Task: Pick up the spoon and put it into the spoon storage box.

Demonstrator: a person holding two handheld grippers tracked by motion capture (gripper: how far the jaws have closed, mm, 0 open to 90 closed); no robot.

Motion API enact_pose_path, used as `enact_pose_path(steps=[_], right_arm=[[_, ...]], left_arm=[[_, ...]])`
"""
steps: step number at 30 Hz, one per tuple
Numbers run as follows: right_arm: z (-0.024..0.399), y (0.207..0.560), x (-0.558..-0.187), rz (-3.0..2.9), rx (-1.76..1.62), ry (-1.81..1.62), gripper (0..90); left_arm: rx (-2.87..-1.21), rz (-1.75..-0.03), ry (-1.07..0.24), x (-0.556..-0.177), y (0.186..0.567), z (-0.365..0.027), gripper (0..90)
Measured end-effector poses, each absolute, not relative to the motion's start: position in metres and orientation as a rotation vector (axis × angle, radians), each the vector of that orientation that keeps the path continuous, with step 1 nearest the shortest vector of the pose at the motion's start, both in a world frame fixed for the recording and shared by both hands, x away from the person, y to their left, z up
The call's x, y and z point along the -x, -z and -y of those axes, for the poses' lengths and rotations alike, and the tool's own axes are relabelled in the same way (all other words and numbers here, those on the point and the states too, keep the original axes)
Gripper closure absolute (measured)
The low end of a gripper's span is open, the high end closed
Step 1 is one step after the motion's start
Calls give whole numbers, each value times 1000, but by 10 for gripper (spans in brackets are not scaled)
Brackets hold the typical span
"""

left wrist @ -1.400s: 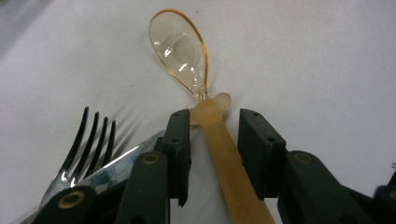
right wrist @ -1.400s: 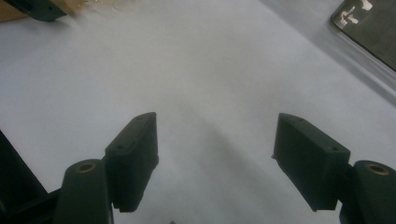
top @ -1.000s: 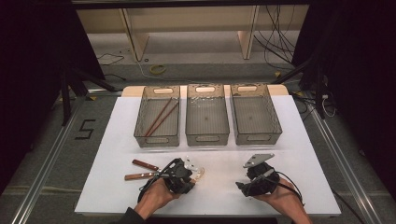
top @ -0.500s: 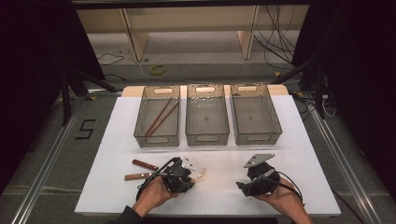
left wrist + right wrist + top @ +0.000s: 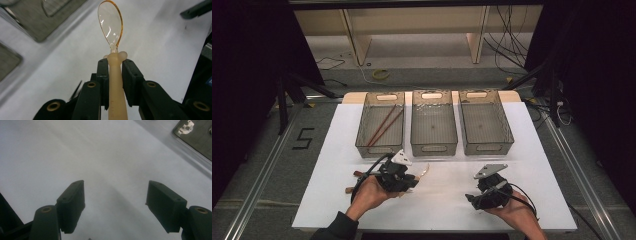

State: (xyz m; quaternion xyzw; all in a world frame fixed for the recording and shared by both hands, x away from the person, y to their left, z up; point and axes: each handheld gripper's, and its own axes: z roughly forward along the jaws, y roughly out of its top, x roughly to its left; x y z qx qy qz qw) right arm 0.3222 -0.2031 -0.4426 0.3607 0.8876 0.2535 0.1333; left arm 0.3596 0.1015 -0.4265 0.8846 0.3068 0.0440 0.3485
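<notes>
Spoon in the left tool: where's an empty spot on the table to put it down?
The spoon could go on the white table between the left tool and right tool, or in the empty middle bin or right bin. Left bin holds chopsticks.

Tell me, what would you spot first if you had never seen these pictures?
First, the see-through amber spoon, pinched by its pale handle in the left claw, near the front of the white table. Next, three clear bins in a row at the back; the left bin holds two reddish chopsticks. The right claw hangs open over bare table.
</notes>
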Motion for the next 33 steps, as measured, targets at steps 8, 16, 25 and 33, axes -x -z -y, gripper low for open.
enact_pose_path(steps=[8, 16, 25, 33], right_arm=[[205, 442, -322, -2567, -1048, -746, 316], [205, 441, -322, -2566, -1053, -758, 316], [206, 441, -322, -2565, -1056, -765, 316], [206, 441, -322, -2568, -1049, -767, 316]], left_arm=[[-2190, -810, -159, -386, 400, -110, 762], [-2130, -822, -202, -416, 379, -106, 761], [-2116, -850, -261, -455, 374, -86, 759], [-2109, -879, -286, -480, 373, -73, 759]])
